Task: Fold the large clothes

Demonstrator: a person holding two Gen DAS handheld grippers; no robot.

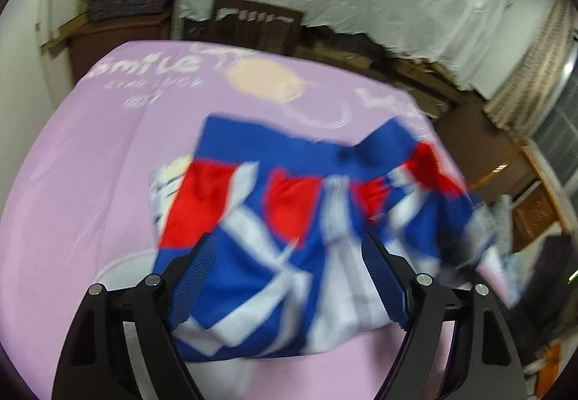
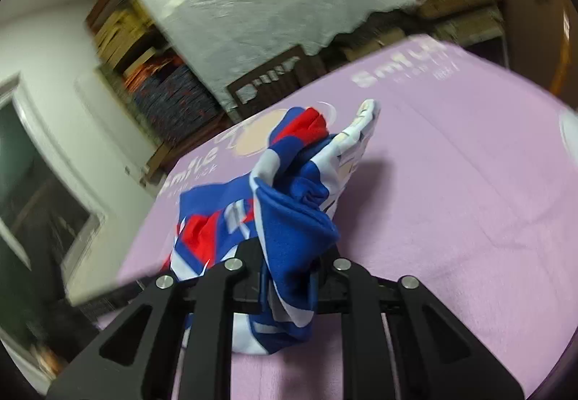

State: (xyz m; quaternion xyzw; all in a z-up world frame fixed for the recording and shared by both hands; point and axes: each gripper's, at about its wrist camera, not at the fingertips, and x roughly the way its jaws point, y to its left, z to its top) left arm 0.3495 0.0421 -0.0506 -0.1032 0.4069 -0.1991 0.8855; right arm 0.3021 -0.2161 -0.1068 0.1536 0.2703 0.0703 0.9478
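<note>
Blue, red and white patterned fabric garment lies crumpled on the lilac bedsheet-covered surface, bunched toward the right side in the left wrist view. Left gripper hovers above the garment, jaws wide, blue pads either side of the cloth but not pressing it. Right gripper is clamped narrow on a bunch of the same garment; the cloth rises out of the jaws and trails forward-left onto the sheet.

Key relation: the garment sits directly ahead of and below the left fingers, its long run going left-right across that view, one end already pinched by the right gripper. The left one looks near enough to take the free end.

Writing: sheet print reads roughly "smile", then "STAR LUCK" beneath, blurred. A dark panel behind has white letters, unreadable.
</note>
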